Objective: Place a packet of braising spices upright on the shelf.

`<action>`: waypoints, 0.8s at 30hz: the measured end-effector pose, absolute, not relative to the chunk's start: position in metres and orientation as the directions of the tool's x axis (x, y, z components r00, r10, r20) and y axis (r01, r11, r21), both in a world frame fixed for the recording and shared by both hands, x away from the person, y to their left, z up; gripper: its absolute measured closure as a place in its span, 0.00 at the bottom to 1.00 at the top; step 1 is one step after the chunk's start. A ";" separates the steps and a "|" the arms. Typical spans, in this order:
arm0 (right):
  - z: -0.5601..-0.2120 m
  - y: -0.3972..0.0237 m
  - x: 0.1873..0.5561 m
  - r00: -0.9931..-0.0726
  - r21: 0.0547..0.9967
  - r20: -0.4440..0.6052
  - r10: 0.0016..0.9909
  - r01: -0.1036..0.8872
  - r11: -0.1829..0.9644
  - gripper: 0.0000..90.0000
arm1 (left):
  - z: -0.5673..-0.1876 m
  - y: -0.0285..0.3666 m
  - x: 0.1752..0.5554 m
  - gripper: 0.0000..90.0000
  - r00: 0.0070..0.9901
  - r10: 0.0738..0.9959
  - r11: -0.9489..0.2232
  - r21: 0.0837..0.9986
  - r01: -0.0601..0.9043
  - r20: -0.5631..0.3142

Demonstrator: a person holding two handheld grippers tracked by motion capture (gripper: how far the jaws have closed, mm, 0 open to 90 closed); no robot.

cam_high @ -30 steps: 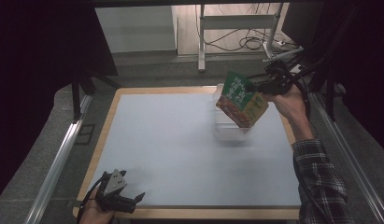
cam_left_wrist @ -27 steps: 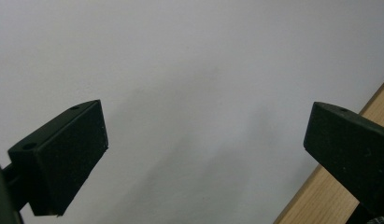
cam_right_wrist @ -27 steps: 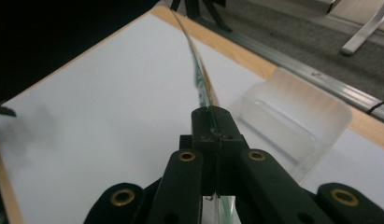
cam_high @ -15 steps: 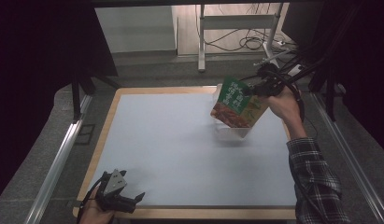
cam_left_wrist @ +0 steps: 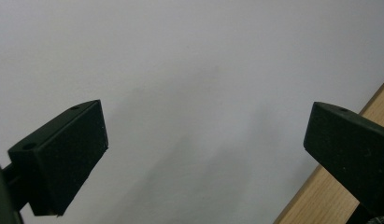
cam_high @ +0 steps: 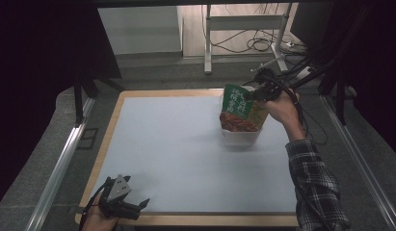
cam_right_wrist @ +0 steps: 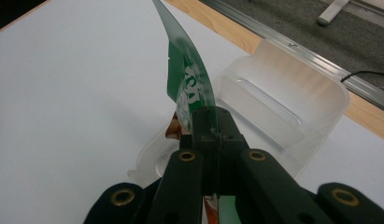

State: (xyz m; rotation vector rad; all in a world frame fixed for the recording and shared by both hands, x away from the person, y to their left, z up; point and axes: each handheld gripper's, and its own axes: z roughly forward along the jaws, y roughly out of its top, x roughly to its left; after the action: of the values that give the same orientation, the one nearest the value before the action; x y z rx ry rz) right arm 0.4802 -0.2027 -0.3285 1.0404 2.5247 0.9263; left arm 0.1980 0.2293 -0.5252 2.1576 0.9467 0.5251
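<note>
Lowering the green packet into the clear plastic holder near the table's far right edge wants a steady, upright drop, I'd say. The right gripper is clamped on its top edge. A second ago the packet hung higher and tilted. The left gripper rests at the near edge, jaws apart.

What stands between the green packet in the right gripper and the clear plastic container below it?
Nothing visible does. The right gripper is shut on the green packet, which hangs directly over the clear plastic container. The container's open top looks unobstructed, and the left gripper is far off, at the table's near edge.
</note>
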 end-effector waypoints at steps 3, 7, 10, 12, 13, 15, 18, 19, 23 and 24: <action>-0.331 -0.205 0.479 -0.706 0.651 0.011 0.708 0.542 0.531 0.99 | -0.525 0.229 0.198 0.00 0.648 0.757 -0.478 0.744 0.467 0.079; -0.332 -0.206 0.477 -0.715 0.655 -0.002 0.699 0.528 0.541 0.95 | -0.525 0.229 0.198 0.00 0.648 0.757 -0.479 0.743 0.468 0.080; -0.327 -0.208 0.476 -0.714 0.672 -0.021 0.700 0.508 0.538 0.89 | -0.525 0.229 0.198 0.00 0.647 0.758 -0.477 0.744 0.469 0.078; -0.326 -0.208 0.475 -0.712 0.676 -0.020 0.702 0.508 0.534 0.88 | -0.525 0.229 0.198 0.00 0.647 0.758 -0.478 0.743 0.469 0.079; -0.325 -0.209 0.474 -0.706 0.685 -0.021 0.707 0.505 0.525 0.85 | -0.525 0.229 0.198 0.00 0.648 0.757 -0.479 0.743 0.468 0.081; -0.323 -0.210 0.474 -0.704 0.699 -0.034 0.709 0.490 0.521 0.83 | -0.525 0.229 0.198 0.00 0.648 0.757 -0.480 0.743 0.468 0.081; -0.321 -0.213 0.471 -0.699 0.724 -0.053 0.713 0.465 0.510 0.74 | -0.525 0.229 0.198 0.00 0.648 0.758 -0.479 0.743 0.468 0.080; -0.321 -0.213 0.471 -0.699 0.724 -0.053 0.713 0.465 0.510 0.74 | -0.525 0.229 0.198 0.00 0.648 0.758 -0.479 0.743 0.468 0.080; -0.314 -0.215 0.467 -0.688 0.753 -0.070 0.722 0.438 0.491 0.65 | -0.525 0.229 0.198 0.00 0.648 0.758 -0.480 0.742 0.468 0.081; -0.313 -0.215 0.466 -0.689 0.757 -0.071 0.721 0.434 0.488 0.63 | -0.525 0.229 0.198 0.00 0.648 0.758 -0.479 0.742 0.469 0.081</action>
State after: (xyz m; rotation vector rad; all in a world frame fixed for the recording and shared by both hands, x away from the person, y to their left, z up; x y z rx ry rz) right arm 0.4661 -0.2155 -0.3130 0.9634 2.3576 1.0409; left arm 0.1981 0.2288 -0.5253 2.1596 0.9484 0.5272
